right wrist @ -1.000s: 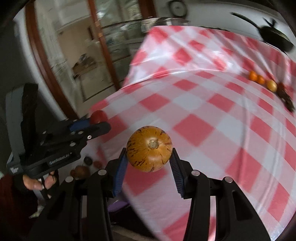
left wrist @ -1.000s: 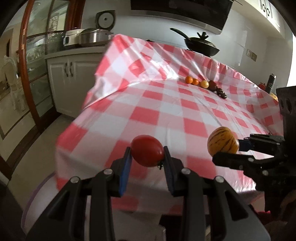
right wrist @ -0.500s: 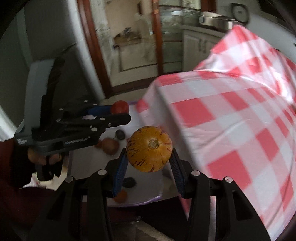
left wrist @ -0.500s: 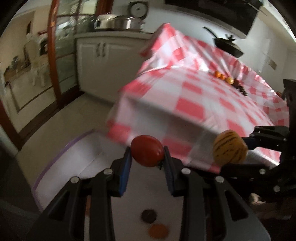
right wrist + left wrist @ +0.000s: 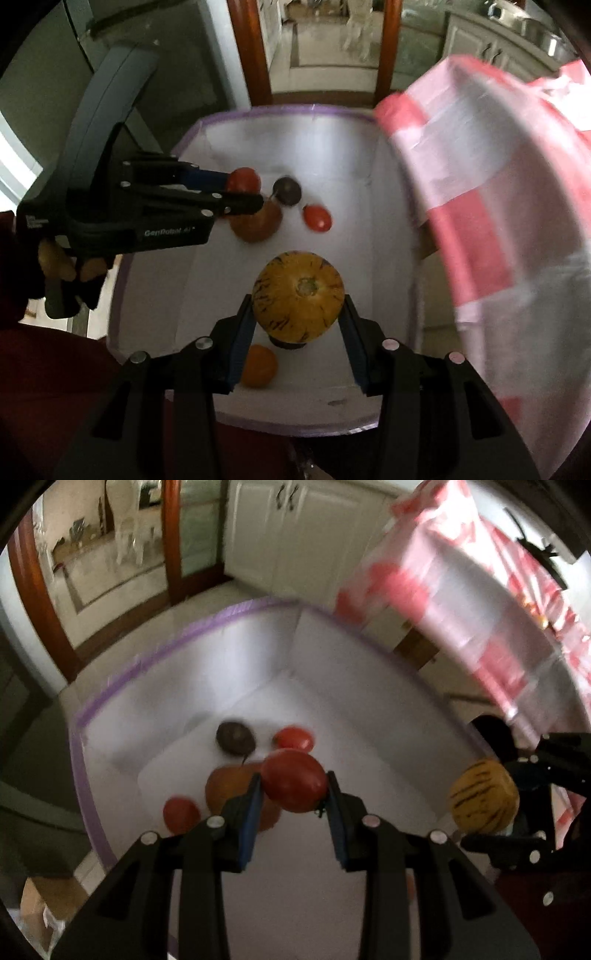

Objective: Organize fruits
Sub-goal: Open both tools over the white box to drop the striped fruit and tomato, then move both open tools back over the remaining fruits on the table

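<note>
My left gripper (image 5: 293,794) is shut on a red tomato (image 5: 294,780) and hangs over a white box with a purple rim (image 5: 177,635) on the floor. My right gripper (image 5: 298,317) is shut on a yellow striped melon (image 5: 298,295), also above the box (image 5: 332,114). In the right wrist view the left gripper (image 5: 245,194) shows at the left with its tomato (image 5: 243,180). On the box floor lie a dark round fruit (image 5: 235,737), a small tomato (image 5: 294,737), an orange-brown fruit (image 5: 229,786) and another red one (image 5: 181,814).
The table with the red-and-white checked cloth (image 5: 498,206) hangs over the box at the right. A small orange fruit (image 5: 259,365) lies under my right gripper. White cabinets (image 5: 295,524) and a wooden door frame (image 5: 173,542) stand beyond. A hand (image 5: 55,264) holds the left gripper.
Both grippers swung off the table and down to the left, each still holding its fruit. They now point down into the white box on the floor.
</note>
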The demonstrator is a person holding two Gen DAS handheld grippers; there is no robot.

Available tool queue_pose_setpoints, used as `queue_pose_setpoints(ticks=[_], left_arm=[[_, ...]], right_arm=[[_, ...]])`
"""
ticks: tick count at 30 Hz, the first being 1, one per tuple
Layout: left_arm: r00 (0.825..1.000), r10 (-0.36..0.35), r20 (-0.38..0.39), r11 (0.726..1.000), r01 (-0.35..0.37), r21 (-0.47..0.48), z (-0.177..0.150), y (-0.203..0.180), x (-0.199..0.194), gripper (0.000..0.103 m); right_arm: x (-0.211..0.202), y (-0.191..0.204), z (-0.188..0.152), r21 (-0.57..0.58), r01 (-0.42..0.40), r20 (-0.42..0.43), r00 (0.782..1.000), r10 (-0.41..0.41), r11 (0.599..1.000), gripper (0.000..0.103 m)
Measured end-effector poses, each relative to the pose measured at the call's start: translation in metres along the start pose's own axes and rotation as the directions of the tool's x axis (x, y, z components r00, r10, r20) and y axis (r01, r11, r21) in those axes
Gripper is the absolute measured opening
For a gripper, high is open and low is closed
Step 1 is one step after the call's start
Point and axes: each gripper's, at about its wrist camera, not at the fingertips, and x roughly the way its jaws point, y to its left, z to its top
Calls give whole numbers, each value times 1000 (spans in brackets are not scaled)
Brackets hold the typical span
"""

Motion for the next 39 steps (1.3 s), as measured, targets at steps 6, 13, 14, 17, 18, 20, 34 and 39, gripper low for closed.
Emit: queue_pose_setpoints(ticks=[6,13,14,17,18,20,34,39], left_arm=[[993,40,-115,995,-50,-83,-16,21,24,34],[978,114,-172,991,-123,-42,-15,21,28,33],[977,119,-179,991,-128,-42,-15,22,29,33],[974,126,-189,989,-137,-47,-14,24,29,34],[973,128,-191,989,-140,-50,-14,25,28,35],[972,128,-198,989,-141,-51,-14,23,29,41],[992,97,-85,990,-105,-92,-3,11,3,83],[996,90,23,977,-84,-196,22,27,-34,89]], right_arm=[[41,-2,8,-19,-35,-95,995,33,999,46],[82,6,7,-77,-36,-202,979,20,996,46],[85,6,4,-79,-44,-209,977,27,996,46],[88,5,0,-75,-54,-217,976,37,996,47],[87,4,0,-70,-52,-210,977,36,996,47],[84,1,2,-63,-57,-186,982,44,996,55],[52,0,11,-26,-74,-62,995,72,997,84],[24,5,14,-49,-69,11,998,70,996,84]])
